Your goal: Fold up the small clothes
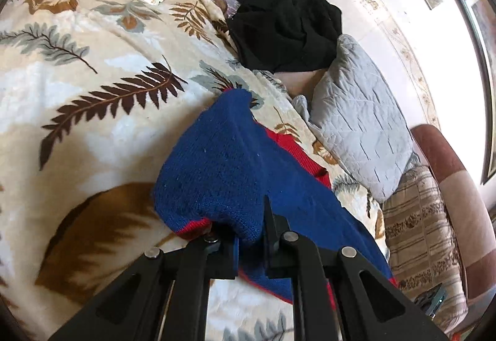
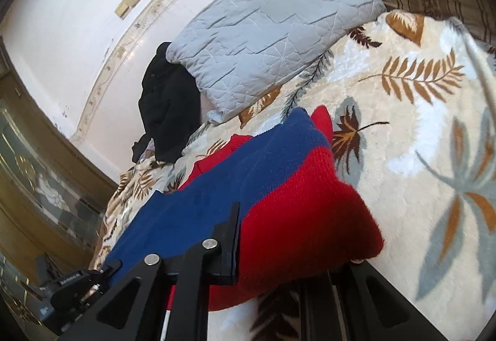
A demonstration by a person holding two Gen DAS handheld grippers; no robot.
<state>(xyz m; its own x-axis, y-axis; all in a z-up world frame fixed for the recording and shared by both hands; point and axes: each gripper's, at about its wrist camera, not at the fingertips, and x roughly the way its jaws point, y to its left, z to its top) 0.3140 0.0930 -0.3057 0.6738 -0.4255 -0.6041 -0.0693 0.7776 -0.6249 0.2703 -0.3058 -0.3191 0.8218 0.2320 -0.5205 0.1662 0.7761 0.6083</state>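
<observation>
A small blue and red knitted sweater (image 1: 223, 164) lies partly lifted over the leaf-patterned blanket (image 1: 93, 68). My left gripper (image 1: 251, 235) is shut on a blue edge of the sweater, which drapes over its fingers. In the right wrist view the sweater (image 2: 279, 186) shows its blue body and red part. My right gripper (image 2: 279, 251) is shut on the sweater's red part; its right finger is hidden under the fabric. The left gripper also shows in the right wrist view (image 2: 77, 288) at the lower left, at the sweater's blue edge.
A heap of black clothes (image 1: 285, 21) lies at the far side of the bed, also in the right wrist view (image 2: 167, 111). A grey quilted pillow (image 1: 359, 114) and a striped brown pillow (image 1: 424, 223) lie by the wall. The blanket (image 2: 418, 108) spreads to the right.
</observation>
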